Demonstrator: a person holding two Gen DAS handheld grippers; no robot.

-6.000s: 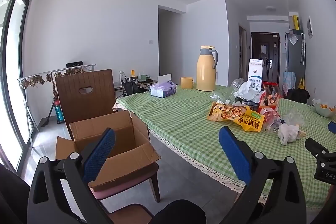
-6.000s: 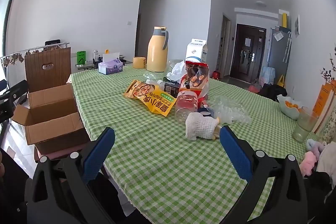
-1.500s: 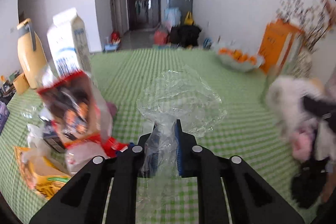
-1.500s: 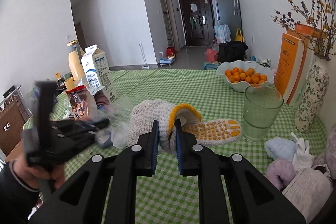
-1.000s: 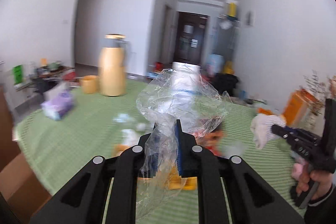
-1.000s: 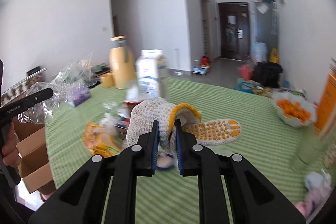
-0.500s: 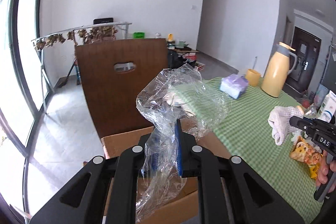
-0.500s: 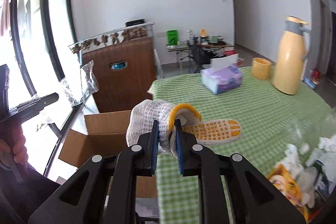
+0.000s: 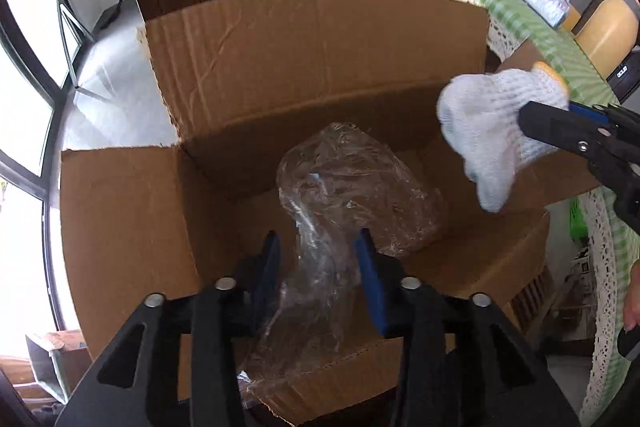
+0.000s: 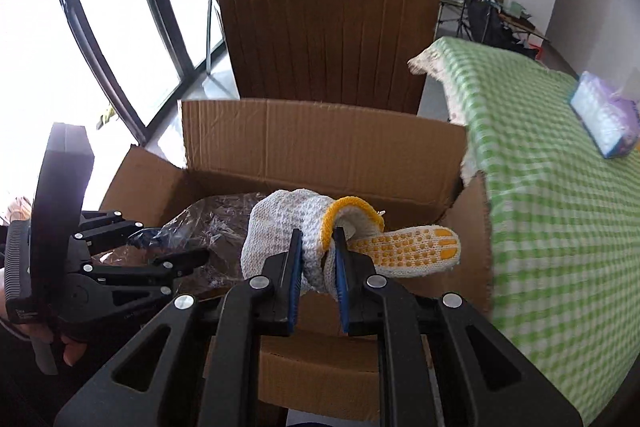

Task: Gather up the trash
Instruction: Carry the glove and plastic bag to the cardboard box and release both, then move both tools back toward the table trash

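The left hand-held gripper (image 9: 318, 267) stood apart, its limp, featherlight plastic (image 9: 352, 187) loose between the jaws over the box (image 9: 312, 67). The right hand-held gripper (image 10: 316, 263) was clamped on a soft glove (image 10: 288, 227) near its cuff, above the box.

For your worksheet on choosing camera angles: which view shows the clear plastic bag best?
The left wrist view: the plastic bag sits centred and whole above the open cardboard box. The right wrist view shows only part of it, behind the glove and left gripper.
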